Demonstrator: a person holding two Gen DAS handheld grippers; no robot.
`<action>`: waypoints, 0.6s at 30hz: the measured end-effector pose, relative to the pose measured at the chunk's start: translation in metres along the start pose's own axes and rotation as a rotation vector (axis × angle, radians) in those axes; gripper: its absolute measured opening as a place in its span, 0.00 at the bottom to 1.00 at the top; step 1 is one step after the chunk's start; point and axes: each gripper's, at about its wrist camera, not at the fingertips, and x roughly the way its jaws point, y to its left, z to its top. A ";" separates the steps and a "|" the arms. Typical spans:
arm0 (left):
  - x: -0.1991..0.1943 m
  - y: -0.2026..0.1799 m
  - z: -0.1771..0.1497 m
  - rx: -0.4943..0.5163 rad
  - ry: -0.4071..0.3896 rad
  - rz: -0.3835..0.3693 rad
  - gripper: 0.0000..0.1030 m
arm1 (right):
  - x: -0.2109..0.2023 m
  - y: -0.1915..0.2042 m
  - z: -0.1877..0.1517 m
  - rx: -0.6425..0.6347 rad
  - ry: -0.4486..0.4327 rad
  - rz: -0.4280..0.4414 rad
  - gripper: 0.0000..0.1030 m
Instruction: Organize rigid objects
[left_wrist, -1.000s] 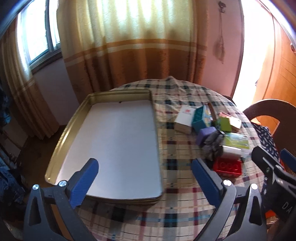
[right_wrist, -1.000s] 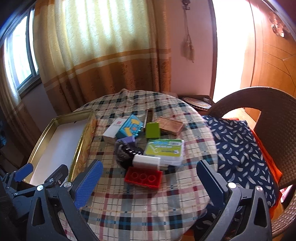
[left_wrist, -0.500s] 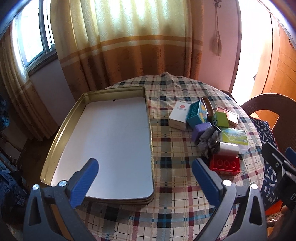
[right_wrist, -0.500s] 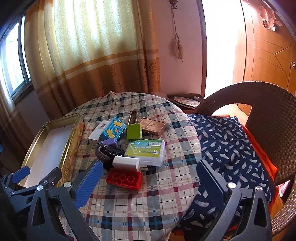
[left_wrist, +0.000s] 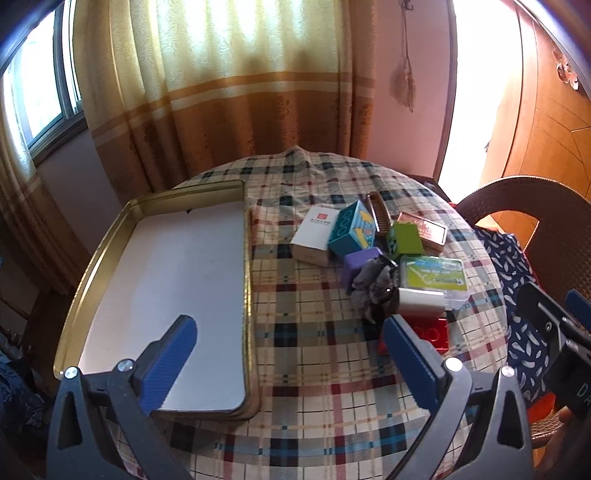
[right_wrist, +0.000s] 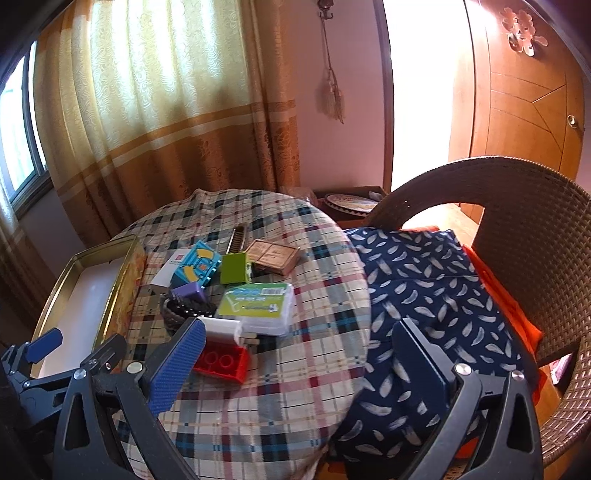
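Observation:
A gold tin tray with a white floor lies on the left of the round plaid table; it also shows in the right wrist view. A cluster of small objects sits to its right: a white box, a teal box, a green block, a purple block, a clear case with a green label, a white block and a red brick. My left gripper is open above the table's near edge. My right gripper is open, near the red brick.
A wicker chair with a blue feather-print cushion stands close against the table's right side. Curtains and a window hang behind the table. A brown tin and a comb lie at the back of the cluster.
Both grippers have drawn back and risen a little, so the table and objects look smaller and farther. The right view has swung right toward the chair. Nothing was picked up.

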 end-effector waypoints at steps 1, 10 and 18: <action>0.000 0.000 0.001 -0.001 0.001 -0.002 0.99 | 0.000 -0.002 0.000 -0.004 -0.004 -0.008 0.99; 0.004 0.014 0.002 -0.029 -0.002 0.026 0.99 | 0.006 -0.011 -0.002 0.012 0.012 -0.006 0.99; 0.008 0.015 0.000 -0.038 0.012 0.041 0.99 | 0.004 -0.006 -0.003 -0.004 -0.001 0.008 0.99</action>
